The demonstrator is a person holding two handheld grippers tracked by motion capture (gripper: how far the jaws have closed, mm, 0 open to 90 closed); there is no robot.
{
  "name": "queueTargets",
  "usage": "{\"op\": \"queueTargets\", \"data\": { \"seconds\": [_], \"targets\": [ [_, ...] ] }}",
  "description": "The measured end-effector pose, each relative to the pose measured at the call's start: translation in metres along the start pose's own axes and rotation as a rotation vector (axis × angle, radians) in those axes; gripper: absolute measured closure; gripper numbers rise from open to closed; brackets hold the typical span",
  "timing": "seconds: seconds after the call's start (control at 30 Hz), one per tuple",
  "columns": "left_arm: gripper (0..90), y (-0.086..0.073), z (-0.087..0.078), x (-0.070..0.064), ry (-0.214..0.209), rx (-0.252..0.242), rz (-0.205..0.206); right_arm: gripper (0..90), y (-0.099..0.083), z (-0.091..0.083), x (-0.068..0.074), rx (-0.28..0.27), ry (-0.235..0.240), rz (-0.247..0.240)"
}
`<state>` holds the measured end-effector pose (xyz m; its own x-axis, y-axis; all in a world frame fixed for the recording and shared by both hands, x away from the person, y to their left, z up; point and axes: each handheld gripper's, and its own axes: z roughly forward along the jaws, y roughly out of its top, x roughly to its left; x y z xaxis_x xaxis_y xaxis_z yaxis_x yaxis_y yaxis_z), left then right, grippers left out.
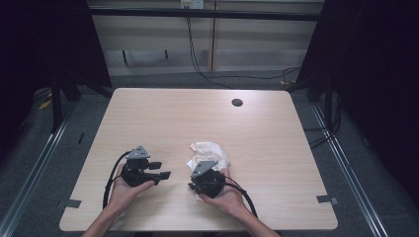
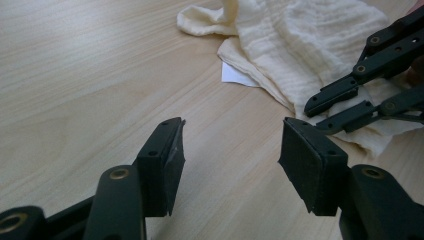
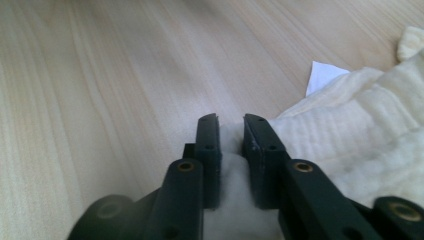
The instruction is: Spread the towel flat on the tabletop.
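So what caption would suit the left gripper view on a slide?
Open left tongs over the wooden table, facing a crumpled cream cloth that the right tongs reach.

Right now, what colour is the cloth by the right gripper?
Cream, off-white; the cloth shows best in the left gripper view.

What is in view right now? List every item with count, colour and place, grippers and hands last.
cloth: one, cream, crumpled, near the middle of the table's near half, by the right gripper
label: one, white, peeking out from under the cloth's edge
table: one, light wood, centre of the high view
cable hole: one, dark, far right part of the tabletop
tape marks: two, grey, near corners of the table
left gripper: one, black, jaws wide apart over bare wood, left of the cloth
right gripper: one, black, jaws nearly closed, cloth between them
hands: two, one on each gripper, at the near edge
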<state>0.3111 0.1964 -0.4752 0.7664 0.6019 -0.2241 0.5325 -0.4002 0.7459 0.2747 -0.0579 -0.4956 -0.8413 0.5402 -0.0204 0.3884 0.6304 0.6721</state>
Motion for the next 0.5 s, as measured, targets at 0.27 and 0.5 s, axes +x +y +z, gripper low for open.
{"op": "queueTargets", "data": {
  "seconds": [0.27, 0.5],
  "targets": [
    [42.7, 0.0, -0.001, 0.001, 0.004, -0.007, -0.006, 85.3, 0.006, -0.012, -0.009, -0.037, 0.051, 0.079],
    [43.0, 0.002, -0.002, -0.002, -0.001, -0.009, 0.006, 85.4, 0.01, -0.048, -0.022, -0.152, 0.056, 0.13]
  ]
}}
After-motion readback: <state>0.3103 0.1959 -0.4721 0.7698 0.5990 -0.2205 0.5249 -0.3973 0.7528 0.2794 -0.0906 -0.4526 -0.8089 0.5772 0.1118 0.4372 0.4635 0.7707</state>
